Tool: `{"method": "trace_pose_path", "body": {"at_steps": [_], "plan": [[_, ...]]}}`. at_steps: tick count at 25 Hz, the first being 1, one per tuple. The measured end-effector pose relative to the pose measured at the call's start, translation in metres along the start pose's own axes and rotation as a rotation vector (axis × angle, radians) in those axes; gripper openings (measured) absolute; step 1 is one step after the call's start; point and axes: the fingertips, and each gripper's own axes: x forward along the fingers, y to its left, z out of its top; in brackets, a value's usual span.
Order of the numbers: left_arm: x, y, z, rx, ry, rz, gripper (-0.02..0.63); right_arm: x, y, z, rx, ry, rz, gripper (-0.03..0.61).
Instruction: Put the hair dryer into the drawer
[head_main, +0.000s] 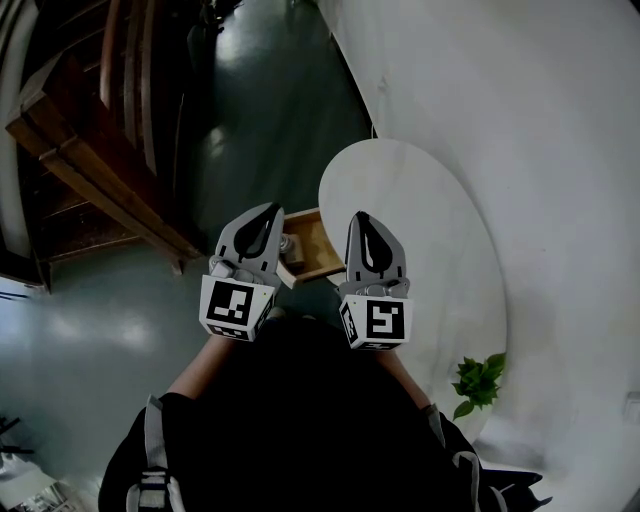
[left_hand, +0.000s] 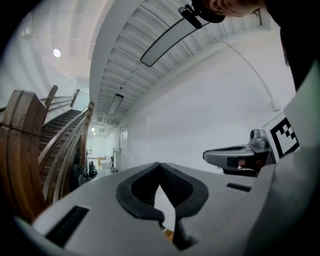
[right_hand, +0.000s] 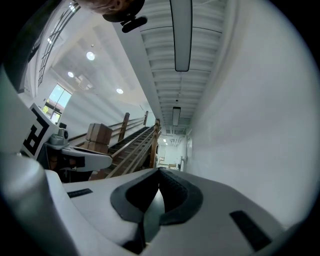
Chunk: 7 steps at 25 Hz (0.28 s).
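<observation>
I hold both grippers level, side by side, in front of my body. The left gripper (head_main: 268, 212) is shut with nothing between its jaws, and so is the right gripper (head_main: 362, 218). Between and below them an open wooden drawer (head_main: 312, 250) shows at the edge of a white oval table (head_main: 430, 230). No hair dryer shows in any view. In the left gripper view the shut left gripper (left_hand: 160, 166) points at a white wall, with the right gripper (left_hand: 235, 159) beside it. In the right gripper view the shut right gripper (right_hand: 160, 172) faces down a corridor, with the left gripper (right_hand: 75, 157) at its left.
A wooden staircase (head_main: 90, 170) with railings rises at the left over a glossy dark floor (head_main: 260, 110). A white wall (head_main: 520, 110) curves behind the table. A small green plant (head_main: 478, 380) stands at the table's near end.
</observation>
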Motion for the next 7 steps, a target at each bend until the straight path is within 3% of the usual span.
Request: {"method": "trace_pose_path", "body": {"at_steps": [7], "plan": [[0.0033,0.0107,-0.0010,0.008,-0.007,0.000,0.008,0.0082,-0.0004,-0.0043,0.002,-0.003,-0.012,0.023]]}}
